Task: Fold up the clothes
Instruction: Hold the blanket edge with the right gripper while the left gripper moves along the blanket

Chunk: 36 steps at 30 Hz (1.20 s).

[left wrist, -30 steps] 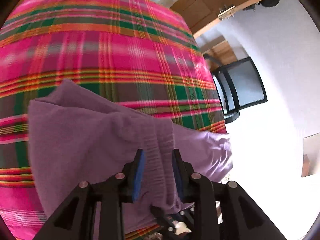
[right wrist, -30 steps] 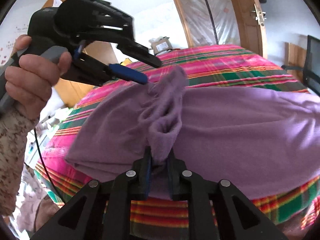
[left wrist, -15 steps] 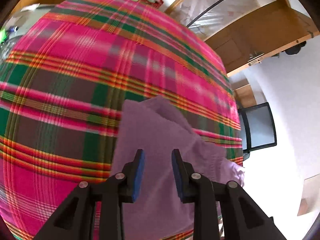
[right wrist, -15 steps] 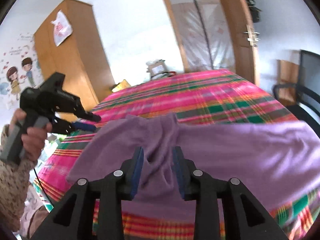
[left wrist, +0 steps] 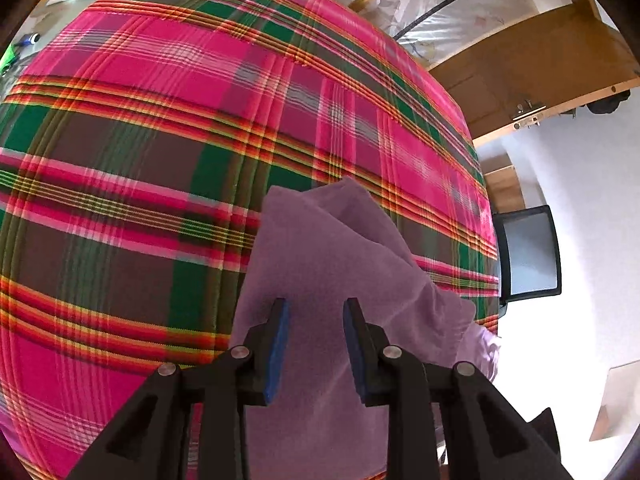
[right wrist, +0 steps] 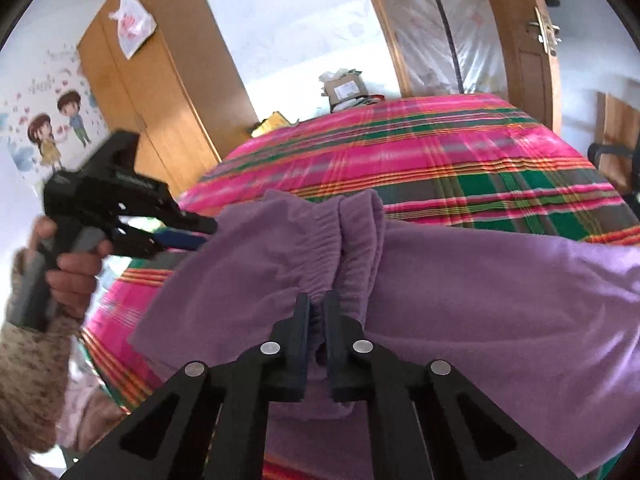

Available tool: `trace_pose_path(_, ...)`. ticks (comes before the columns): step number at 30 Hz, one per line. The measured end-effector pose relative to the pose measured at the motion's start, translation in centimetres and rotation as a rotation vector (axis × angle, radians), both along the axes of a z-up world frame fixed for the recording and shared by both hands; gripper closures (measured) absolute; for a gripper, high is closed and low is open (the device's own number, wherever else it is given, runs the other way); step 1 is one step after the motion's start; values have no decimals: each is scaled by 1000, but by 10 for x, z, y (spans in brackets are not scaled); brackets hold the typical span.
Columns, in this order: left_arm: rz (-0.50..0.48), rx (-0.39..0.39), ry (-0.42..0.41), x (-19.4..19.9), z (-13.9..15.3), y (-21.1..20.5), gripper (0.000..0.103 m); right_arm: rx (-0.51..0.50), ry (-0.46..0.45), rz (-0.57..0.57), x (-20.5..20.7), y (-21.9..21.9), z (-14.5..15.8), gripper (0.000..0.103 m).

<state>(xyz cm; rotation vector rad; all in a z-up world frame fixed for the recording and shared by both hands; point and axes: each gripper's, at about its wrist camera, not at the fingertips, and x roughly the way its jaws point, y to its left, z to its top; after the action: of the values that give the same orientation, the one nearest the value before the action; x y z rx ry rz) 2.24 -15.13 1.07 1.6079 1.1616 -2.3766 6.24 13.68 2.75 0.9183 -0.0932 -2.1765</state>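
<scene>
A purple garment (left wrist: pixel 332 256) with an elastic waistband (right wrist: pixel 320 236) lies on a pink and green plaid bed cover (left wrist: pixel 140 140). My right gripper (right wrist: pixel 316 300) is closing, and its pads pinch the gathered waistband at the garment's near edge. My left gripper (left wrist: pixel 314 306) is open above the garment's left part, pointing steeply down, with nothing between its blue pads (left wrist: pixel 278 344). In the right wrist view the left gripper (right wrist: pixel 206 234) hangs at the garment's left edge, held by a hand (right wrist: pixel 72 280) in a patterned sleeve. The garment (right wrist: pixel 480 300) spreads out to the right.
The plaid cover (right wrist: pixel 440 152) stretches far beyond the garment. A wooden wardrobe (right wrist: pixel 160 92) stands at the back left and a door (right wrist: pixel 532 60) at the back right. A cardboard box (right wrist: pixel 346 88) sits past the bed's far end. A dark chair (left wrist: pixel 528 256) stands beside the bed.
My left gripper let go of the waistband and moved to the garment's left side. My right jaws opened, then closed again on the waistband, which now lies lower.
</scene>
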Motion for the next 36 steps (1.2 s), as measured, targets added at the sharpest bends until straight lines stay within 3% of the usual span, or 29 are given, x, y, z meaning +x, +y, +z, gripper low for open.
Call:
trace_pose_path(5,-2,-2,-12,-1,-2,-1,75,-98,-100,-6,5,18,6,98)
trace_pose_path(10,-4,-7,-10,4,-3,-3,75,-56,-135,-39,3,14,-12,97)
trace_pose_path(13,-2,-7,-8,7,-2,-3,75,-20,-75,-86,3,14,-3,92)
trace_pose_path(14,-2,-5,-4,10,-1,-3,75,-9,-59,-100,3,14,-2,85)
trace_pose_path(22,-5,-13,12,46,-3,-4,74,-43,-138,-38,-4,9,-18,61)
trace_pose_path(27,-2,-2,12,67,-9,-4,72,-67,-190,-9,-5,7,-24,59)
trace_pose_path(31,-2,19,22,75,-11,-5,71,-24,-162,-1,1,-4,-23,59)
trace_pose_path(36,-12,29,23,79,-13,-4,71,-67,-174,4,0,6,-16,83)
